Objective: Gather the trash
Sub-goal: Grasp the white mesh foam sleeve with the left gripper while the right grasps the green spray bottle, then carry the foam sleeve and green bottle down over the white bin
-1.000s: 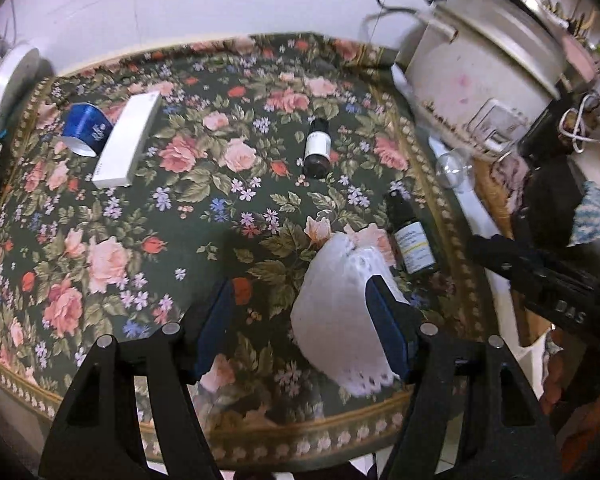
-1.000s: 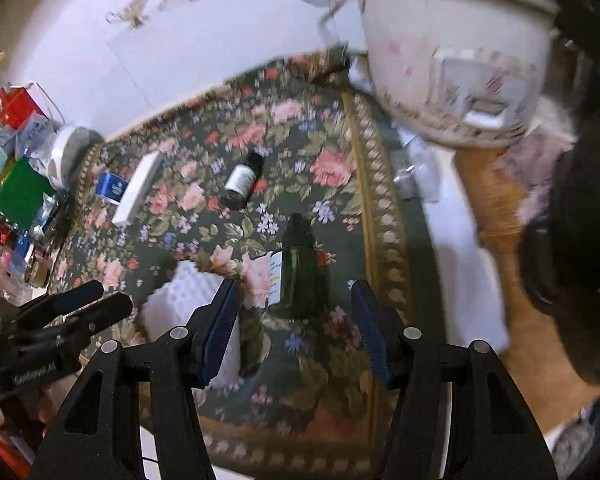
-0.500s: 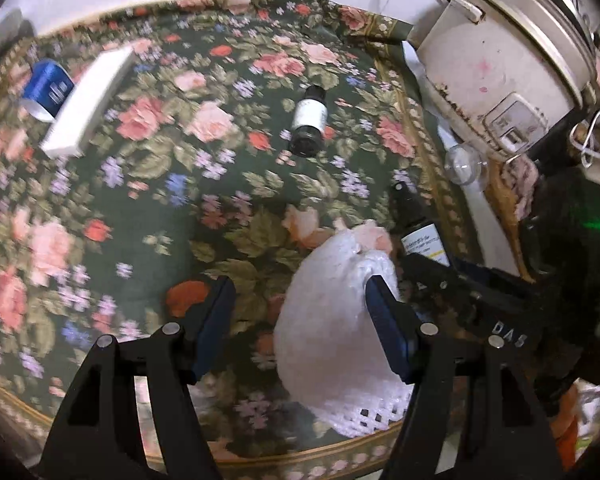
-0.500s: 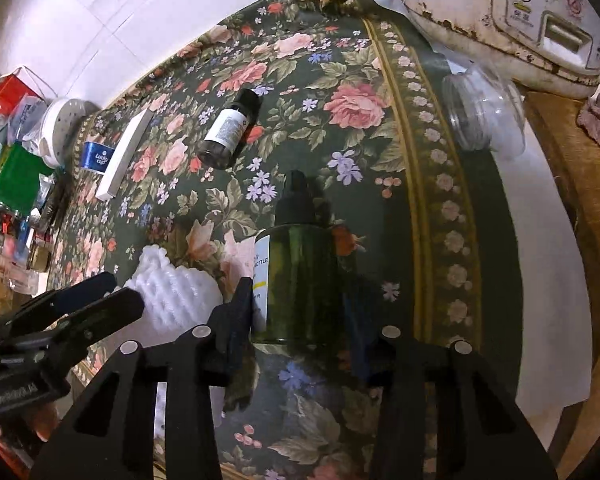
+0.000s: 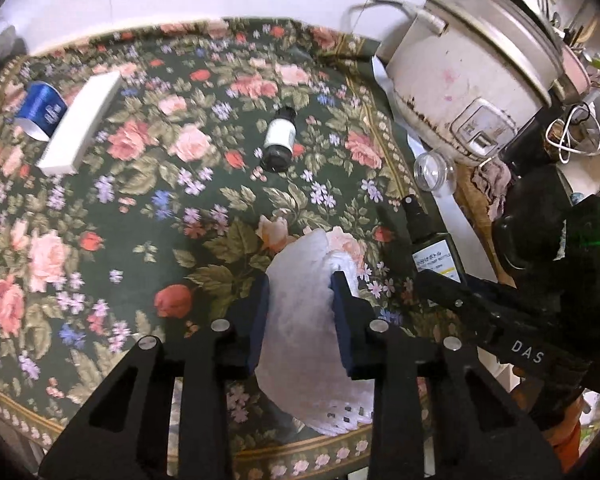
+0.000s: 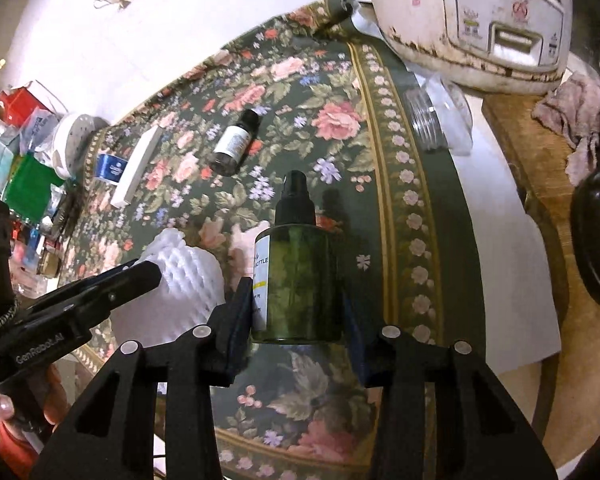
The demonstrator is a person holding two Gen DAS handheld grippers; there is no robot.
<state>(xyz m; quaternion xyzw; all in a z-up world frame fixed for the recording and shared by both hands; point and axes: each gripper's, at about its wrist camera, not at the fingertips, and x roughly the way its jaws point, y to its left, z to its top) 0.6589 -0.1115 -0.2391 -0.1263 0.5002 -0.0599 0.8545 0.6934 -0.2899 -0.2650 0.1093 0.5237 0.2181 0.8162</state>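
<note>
Warm indoor light, strong fisheye bending, dark vignetted corners, slight blur at edges.

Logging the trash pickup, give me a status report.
Left gripper shut on white foam net. Right gripper shut on green spray bottle. Nothing blocking either.

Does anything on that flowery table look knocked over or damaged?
Yes. A small dark bottle with a white label lies on its side mid-cloth, and a clear jar lies tipped over beside the rice cooker, whose lower rim looks rusted and chipped. A blue paper cup also lies on its side.
</note>
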